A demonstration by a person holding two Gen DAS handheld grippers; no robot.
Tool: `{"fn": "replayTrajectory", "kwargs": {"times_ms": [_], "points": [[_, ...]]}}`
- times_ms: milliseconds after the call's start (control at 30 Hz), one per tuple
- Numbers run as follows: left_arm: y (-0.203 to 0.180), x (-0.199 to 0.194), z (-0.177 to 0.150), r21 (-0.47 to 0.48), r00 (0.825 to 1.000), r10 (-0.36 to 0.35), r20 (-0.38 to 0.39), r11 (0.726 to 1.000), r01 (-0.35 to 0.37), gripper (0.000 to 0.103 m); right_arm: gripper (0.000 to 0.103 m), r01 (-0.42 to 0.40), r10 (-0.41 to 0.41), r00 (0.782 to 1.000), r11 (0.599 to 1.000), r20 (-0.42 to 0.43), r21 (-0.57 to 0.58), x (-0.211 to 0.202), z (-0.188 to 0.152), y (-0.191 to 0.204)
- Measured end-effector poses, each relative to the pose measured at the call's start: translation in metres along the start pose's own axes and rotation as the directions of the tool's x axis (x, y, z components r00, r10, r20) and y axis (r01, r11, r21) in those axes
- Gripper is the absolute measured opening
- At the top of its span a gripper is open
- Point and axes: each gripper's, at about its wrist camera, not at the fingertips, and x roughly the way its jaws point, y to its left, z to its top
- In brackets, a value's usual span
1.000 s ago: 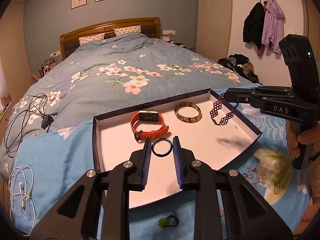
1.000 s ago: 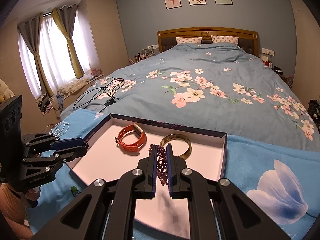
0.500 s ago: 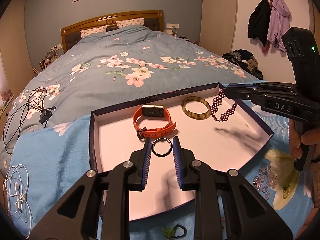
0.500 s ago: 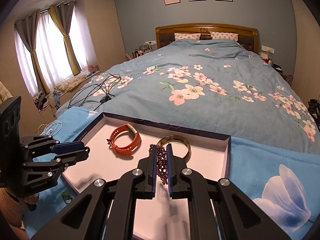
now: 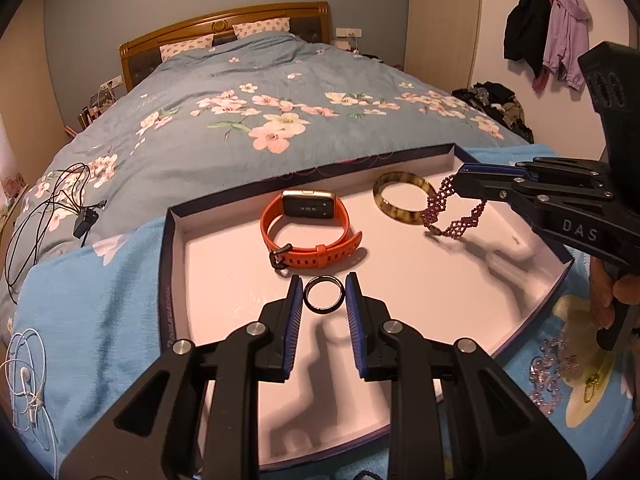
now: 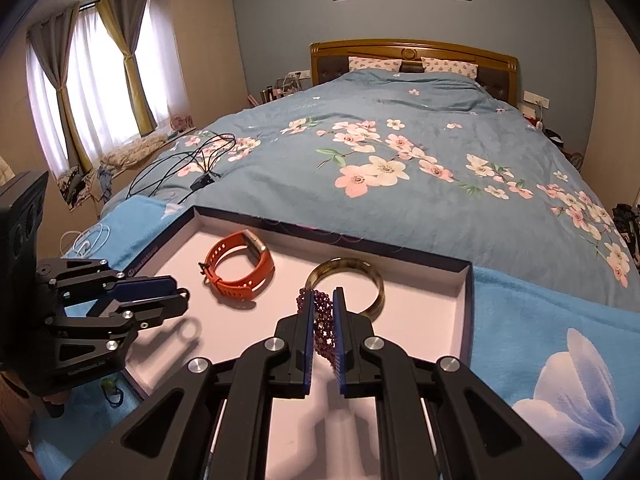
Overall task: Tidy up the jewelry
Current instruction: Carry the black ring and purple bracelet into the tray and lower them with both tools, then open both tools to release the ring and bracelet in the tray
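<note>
A shallow box tray [image 5: 173, 264] with a white floor and dark blue rim lies on a light blue blanket at the foot of the bed. An orange smart band [image 5: 306, 204] and an amber bangle [image 5: 396, 211] lie at the back of the tray. My left gripper [image 5: 324, 292] hangs low over the tray's middle, shut on a black ring [image 5: 325, 311]. My right gripper [image 6: 322, 304] is shut on a purple beaded bracelet [image 6: 322, 332] in front of the bangle [image 6: 379, 286]. That bracelet [image 5: 460, 227] hangs from the right gripper [image 5: 460, 184], its lower end near the tray floor.
Black cables [image 5: 52, 200] and white earphones [image 5: 24, 380] lie to the left. A clear bead bracelet [image 5: 552, 368] rests on the blanket right of the tray. A small green-and-black item [image 6: 110, 386] lies beside the tray's near left corner. The flowered duvet [image 6: 400, 152] stretches behind.
Both grippers have sunk toward the tray and moved forward, so the tray looks larger. The ring and the bracelet stay gripped, and the bracelet now hangs lower.
</note>
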Motion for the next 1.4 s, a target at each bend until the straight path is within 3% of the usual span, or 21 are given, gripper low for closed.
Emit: {"fn": "replayTrajectory", "kwargs": {"times_ms": [400, 600, 733, 800, 933, 1000, 1400], "points": [[0.005, 0.024, 0.003, -0.015, 0.999, 0.006, -0.041, 1.0, -0.007, 0.022, 0.011, -0.008, 0.006, 0.998, 0.999, -0.066, -0.032, 0.017, -0.011, 0.009], [0.005, 0.03, 0.003, -0.027, 0.998, 0.002, -0.058, 1.0, -0.004, 0.023, 0.022, -0.007, 0.006, 0.997, 1.0, -0.074, -0.016, 0.015, -0.012, 0.006], [0.008, 0.027, 0.003, -0.039, 0.999, 0.008, -0.04, 0.999, -0.009, 0.032, 0.026, -0.017, 0.018, 0.998, 1.0, -0.055, 0.017, 0.003, -0.011, 0.001], [0.01, 0.023, 0.003, -0.044, 1.0, 0.007, -0.029, 0.999, -0.008, 0.041, 0.03, -0.017, 0.018, 0.999, 1.0, -0.043, 0.024, -0.004, -0.012, -0.001], [0.011, 0.011, 0.003, -0.055, 1.0, 0.008, -0.002, 0.998, -0.008, 0.047, 0.031, -0.036, 0.037, 0.999, 0.998, -0.02, 0.053, -0.021, -0.015, -0.006], [0.012, 0.001, 0.004, -0.058, 1.0, 0.014, 0.024, 0.998, -0.013, 0.057, 0.037, -0.05, 0.05, 0.999, 0.996, -0.003, 0.07, -0.032, -0.017, -0.008], [0.014, -0.085, -0.027, -0.059, 0.985, 0.028, 0.168, 0.998, -0.019, 0.066, 0.037, -0.095, 0.094, 0.995, 0.995, 0.022, 0.031, -0.095, -0.056, 0.001]]}}
